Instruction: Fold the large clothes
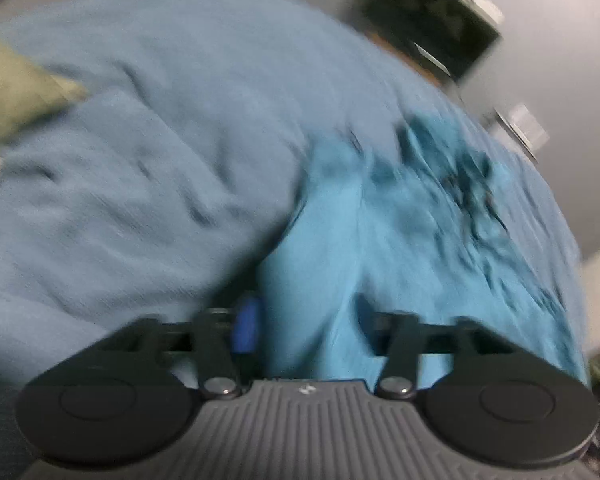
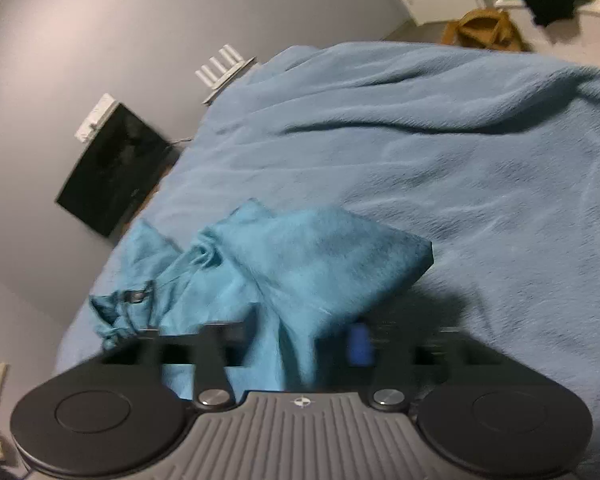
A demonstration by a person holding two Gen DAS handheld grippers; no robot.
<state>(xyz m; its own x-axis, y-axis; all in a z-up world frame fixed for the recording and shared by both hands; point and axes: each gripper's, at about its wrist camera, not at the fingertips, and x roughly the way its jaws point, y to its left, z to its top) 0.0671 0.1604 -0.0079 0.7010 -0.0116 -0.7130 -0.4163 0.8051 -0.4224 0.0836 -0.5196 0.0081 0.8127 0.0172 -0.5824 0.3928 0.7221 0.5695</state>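
Observation:
A bright turquoise garment (image 1: 400,240) lies crumpled on a bed covered by a paler blue blanket (image 1: 160,140). In the left wrist view, which is blurred, my left gripper (image 1: 312,328) stands open just above the garment's near end, and cloth shows in the wide gap between its fingers. In the right wrist view the garment (image 2: 300,264) is bunched, with a knotted, darker end at the left. My right gripper (image 2: 290,342) is open over its near edge, a fold of cloth between the fingers without being pinched. The blanket (image 2: 460,160) stretches away to the right.
A black flat panel (image 2: 112,168) leans by the grey wall beside the bed, seen also as the panel (image 1: 432,20). An olive cushion (image 1: 16,84) lies at the bed's left. A brown bag (image 2: 484,28) sits beyond the far edge.

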